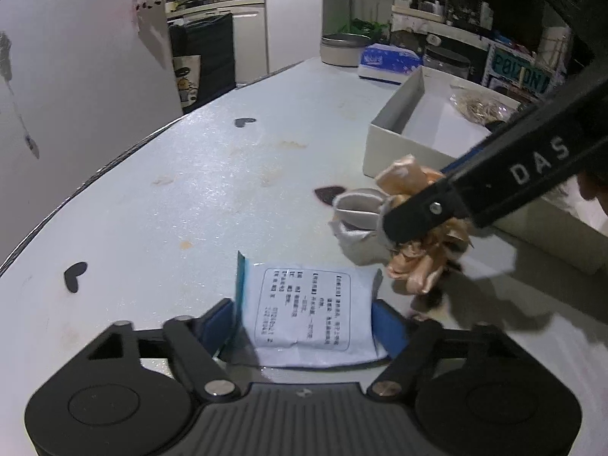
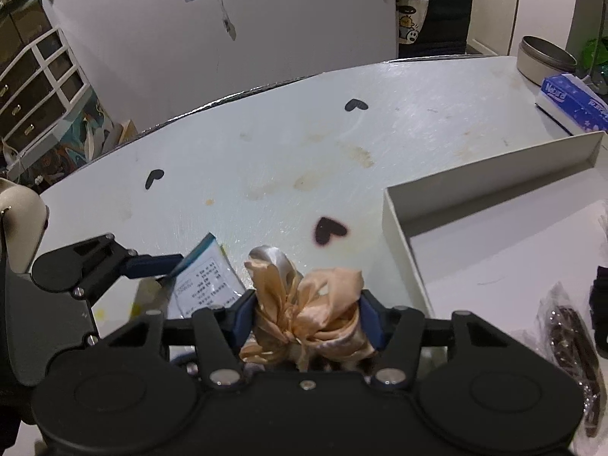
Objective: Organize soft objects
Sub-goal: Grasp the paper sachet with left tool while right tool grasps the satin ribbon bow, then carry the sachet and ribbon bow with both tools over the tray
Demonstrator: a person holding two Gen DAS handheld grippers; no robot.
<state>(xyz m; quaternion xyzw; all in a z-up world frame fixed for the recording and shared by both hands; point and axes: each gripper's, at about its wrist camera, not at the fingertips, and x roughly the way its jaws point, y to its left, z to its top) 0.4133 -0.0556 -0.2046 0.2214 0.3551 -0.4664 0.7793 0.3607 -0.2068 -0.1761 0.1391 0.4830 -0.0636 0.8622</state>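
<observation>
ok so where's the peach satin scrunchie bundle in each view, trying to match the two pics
Left wrist view: the peach satin bundle sits right of centre on the table, partly behind the right gripper reaching in from the right.
Right wrist view: it is at bottom centre, pinched between that gripper's blue pads.
Shared landmark: the open white box, just right of the bundle in both.

"DAS" on right tongs [image 1: 395,224], "Natura" tissue box [image 2: 573,100]

White wall [image 1: 87,76]; cluttered shelves [image 1: 421,3]
</observation>
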